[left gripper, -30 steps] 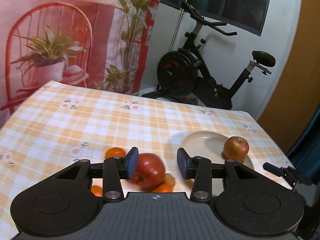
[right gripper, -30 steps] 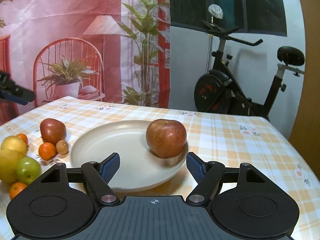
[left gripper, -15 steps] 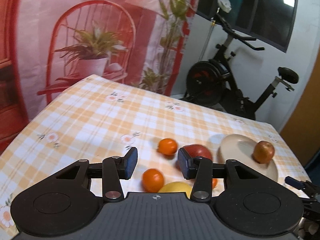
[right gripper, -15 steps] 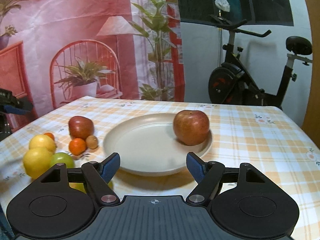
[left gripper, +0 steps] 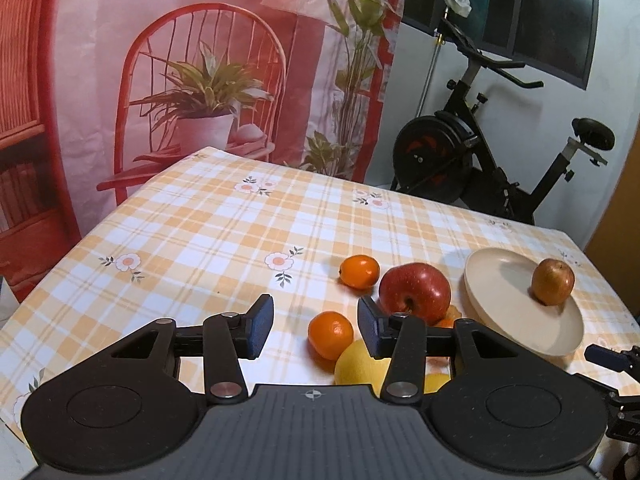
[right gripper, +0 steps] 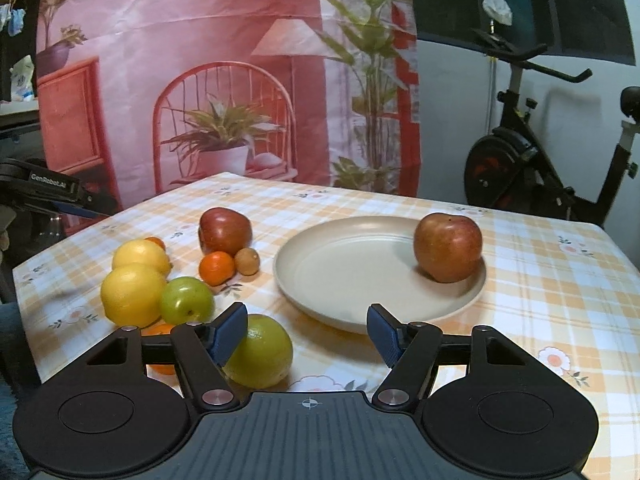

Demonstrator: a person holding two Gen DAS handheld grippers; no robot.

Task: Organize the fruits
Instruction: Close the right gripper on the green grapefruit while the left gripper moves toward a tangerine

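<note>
**1 apple plated, the rest still waiting**

Left wrist view: the left gripper (left gripper: 316, 326) hangs wide and empty over a mandarin (left gripper: 330, 334), probably lining up a pick. The red apple (left gripper: 415, 293) sits just beside the plate (left gripper: 500, 304).

Right wrist view: the right gripper (right gripper: 307, 334) is wide too, holding nothing, with a yellow-green fruit (right gripper: 262, 350) by its left finger. The plate (right gripper: 344, 272) holds 1 russet apple (right gripper: 448, 247) near its far rim.

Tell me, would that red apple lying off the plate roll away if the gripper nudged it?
Probably. The red apple is round and sits loose on the flat tablecloth. A kiwi and a tangerine close beside it might block it. Its skin looks smooth, perhaps slippery.
</note>
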